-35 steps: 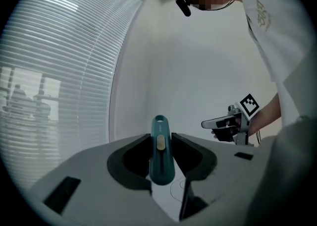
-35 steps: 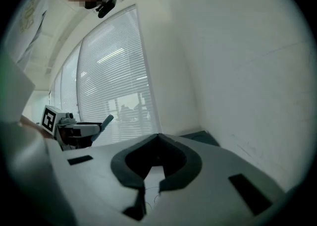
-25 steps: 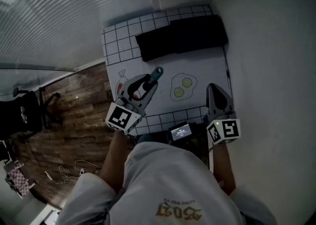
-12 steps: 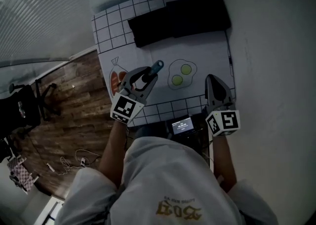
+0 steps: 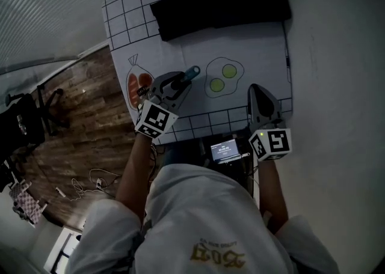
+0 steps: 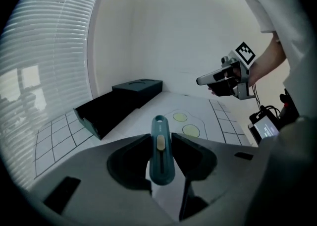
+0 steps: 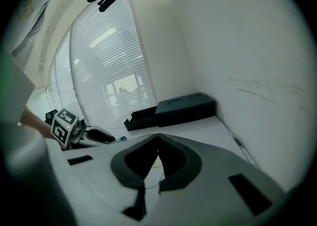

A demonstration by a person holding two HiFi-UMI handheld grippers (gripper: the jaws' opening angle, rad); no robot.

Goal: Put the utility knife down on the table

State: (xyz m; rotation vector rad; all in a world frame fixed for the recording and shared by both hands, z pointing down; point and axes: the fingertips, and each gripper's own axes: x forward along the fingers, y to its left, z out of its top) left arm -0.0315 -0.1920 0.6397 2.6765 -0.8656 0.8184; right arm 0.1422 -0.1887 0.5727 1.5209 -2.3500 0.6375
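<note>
Utility knife (image 6: 161, 156) clamped lengthwise between the jaws of the left gripper (image 6: 161, 140), nose poking forward past the fingertips, apparently clear of the table (image 5: 258, 56) beneath. Right gripper (image 7: 158, 141) off to the right, jaws together, empty. Likely risks: let go too high, could drop and bounce or skid toward the black box (image 6: 116, 103) ahead; opened while tilted, might roll off one pad and land askew. Slim teal body, rounded front end with a small hole, pale slider on top; no blade seen out.
</note>
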